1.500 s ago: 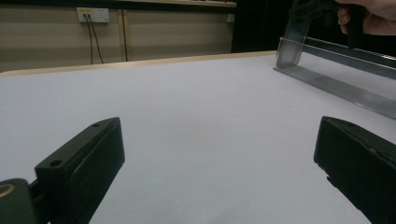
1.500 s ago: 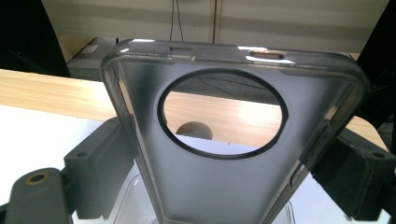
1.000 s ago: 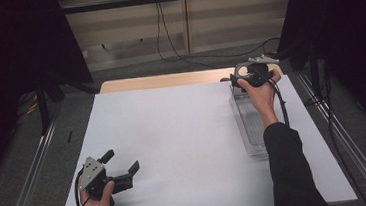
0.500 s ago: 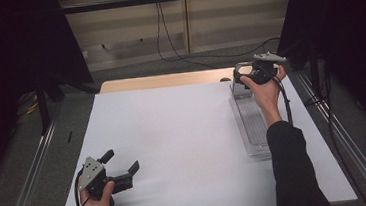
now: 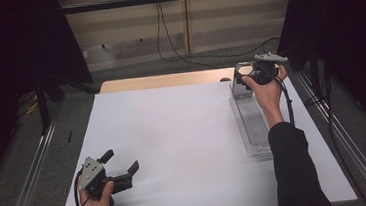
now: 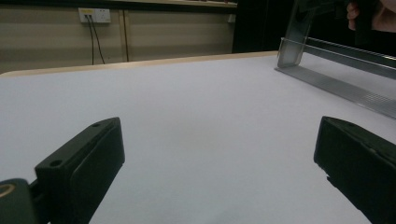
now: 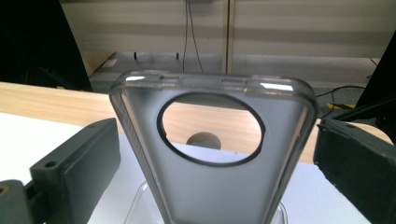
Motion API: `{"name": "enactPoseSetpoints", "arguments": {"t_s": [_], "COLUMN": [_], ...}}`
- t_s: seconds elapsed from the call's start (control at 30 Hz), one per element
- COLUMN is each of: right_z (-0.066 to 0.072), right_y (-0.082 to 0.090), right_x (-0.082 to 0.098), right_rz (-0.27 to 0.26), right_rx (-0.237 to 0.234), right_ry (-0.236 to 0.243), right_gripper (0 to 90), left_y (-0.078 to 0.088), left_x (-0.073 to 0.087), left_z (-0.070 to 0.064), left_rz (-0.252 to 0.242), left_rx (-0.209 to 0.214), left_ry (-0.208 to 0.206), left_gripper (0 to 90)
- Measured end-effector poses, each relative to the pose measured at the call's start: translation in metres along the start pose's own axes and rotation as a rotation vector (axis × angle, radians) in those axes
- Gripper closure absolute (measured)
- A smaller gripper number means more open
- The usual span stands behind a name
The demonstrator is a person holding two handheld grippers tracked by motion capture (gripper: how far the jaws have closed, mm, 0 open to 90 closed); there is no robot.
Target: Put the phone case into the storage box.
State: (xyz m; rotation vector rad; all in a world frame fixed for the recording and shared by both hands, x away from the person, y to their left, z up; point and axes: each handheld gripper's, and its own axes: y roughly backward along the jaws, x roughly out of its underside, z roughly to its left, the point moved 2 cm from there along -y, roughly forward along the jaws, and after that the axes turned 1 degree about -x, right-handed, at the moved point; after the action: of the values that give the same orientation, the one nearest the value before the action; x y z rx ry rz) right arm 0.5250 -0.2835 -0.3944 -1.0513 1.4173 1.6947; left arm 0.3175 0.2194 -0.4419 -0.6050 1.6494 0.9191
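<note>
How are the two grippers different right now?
The left gripper sits low at the table's near left corner with only bare table between its jaws; the right gripper is raised at the far right, over the clear tray. The right gripper's jaws flank a phone case; the left gripper's flank nothing. Both have wide-open black jaws and are hand-held.

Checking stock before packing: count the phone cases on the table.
1. The phone case leans upright at the far end of the clear tray, between the right gripper's open jaws.
</note>
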Motion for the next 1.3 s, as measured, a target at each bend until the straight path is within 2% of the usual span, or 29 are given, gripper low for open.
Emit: {"name": "enactPoseSetpoints", "arguments": {"t_s": [0.2, 0.43, 0.6, 0.83, 0.87, 1.07, 1.3], "right_z": [-0.006, -0.010, -0.010, -0.015, -0.015, -0.019, -0.021], "right_y": [0.005, 0.011, 0.012, 0.018, 0.019, 0.026, 0.032], "right_x": [0.002, 0.003, 0.006, 0.009, 0.010, 0.014, 0.019], "right_rz": [0.005, -0.017, -0.011, -0.004, -0.007, -0.021, -0.042], "right_rx": [0.007, 0.002, 0.000, 0.001, 0.005, -0.001, -0.031], "right_ry": [-0.016, -0.014, -0.012, -0.027, -0.029, -0.043, -0.018], "right_gripper": [0.6, 0.5, 0.8, 1.0, 0.8, 0.6, 0.9], "left_y": [0.001, 0.001, 0.000, 0.001, 0.000, -0.002, 0.000], "left_x": [0.000, -0.001, -0.001, -0.003, -0.003, -0.003, -0.003], "left_z": [-0.001, -0.001, 0.000, -0.002, -0.002, -0.002, -0.002], "left_rz": [0.003, -0.003, -0.008, -0.028, -0.025, -0.022, -0.028], "left_rx": [-0.002, -0.003, -0.007, 0.000, 0.001, -0.002, -0.004], "left_ry": [-0.006, -0.004, 0.002, -0.002, -0.013, -0.009, -0.007], "left_gripper": [1.8, 1.8, 1.8, 1.9, 1.8, 1.8, 1.8]}}
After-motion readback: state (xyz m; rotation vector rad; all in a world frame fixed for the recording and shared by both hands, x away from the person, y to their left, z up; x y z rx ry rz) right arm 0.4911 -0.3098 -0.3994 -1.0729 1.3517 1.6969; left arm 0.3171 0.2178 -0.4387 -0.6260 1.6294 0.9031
